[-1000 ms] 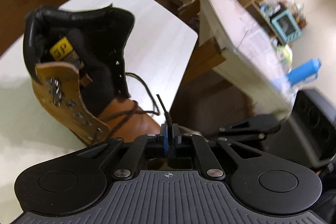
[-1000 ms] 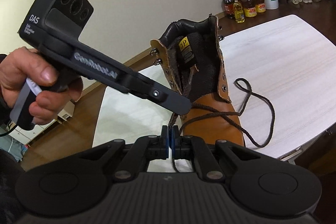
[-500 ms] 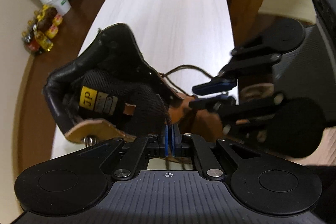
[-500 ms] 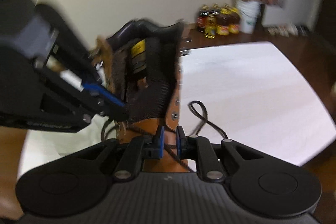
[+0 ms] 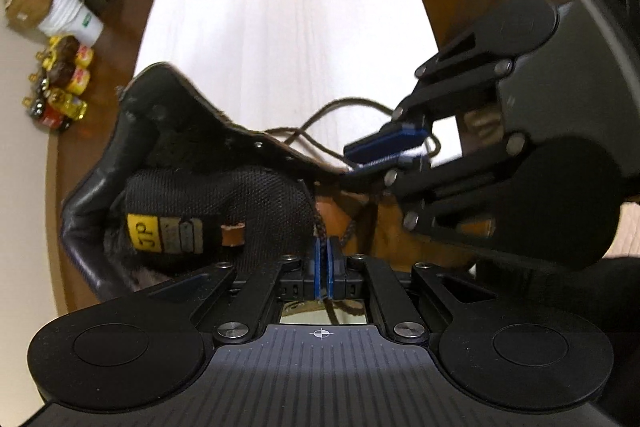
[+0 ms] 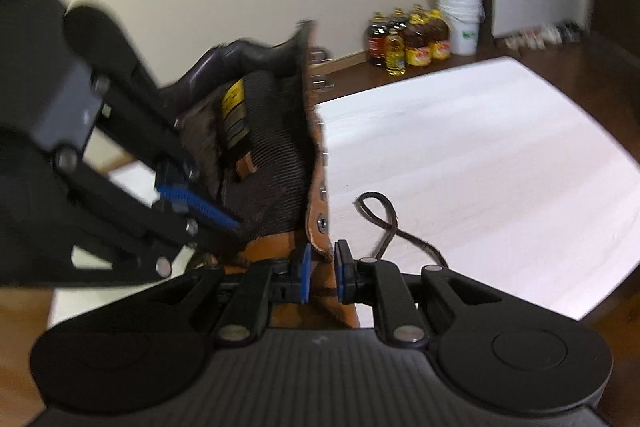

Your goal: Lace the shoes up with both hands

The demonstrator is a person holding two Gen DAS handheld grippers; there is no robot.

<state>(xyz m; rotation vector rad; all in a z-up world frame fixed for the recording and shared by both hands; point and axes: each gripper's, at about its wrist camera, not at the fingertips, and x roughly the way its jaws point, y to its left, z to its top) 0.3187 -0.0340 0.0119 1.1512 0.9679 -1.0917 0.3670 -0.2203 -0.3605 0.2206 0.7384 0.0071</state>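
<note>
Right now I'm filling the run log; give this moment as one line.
left gripper: shut on lace | right gripper: open, straddling boot eyelet flap | table: loose lace loop

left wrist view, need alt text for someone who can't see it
The left gripper is shut on a brown shoelace at the open tongue of a tan work boot on a white table. The right gripper reaches in from the right, jaws apart, beside the boot's eyelet flap.

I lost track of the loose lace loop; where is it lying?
In the right wrist view the lace loop lies on the white table, just right of the boot, ahead of the right tool.
</note>
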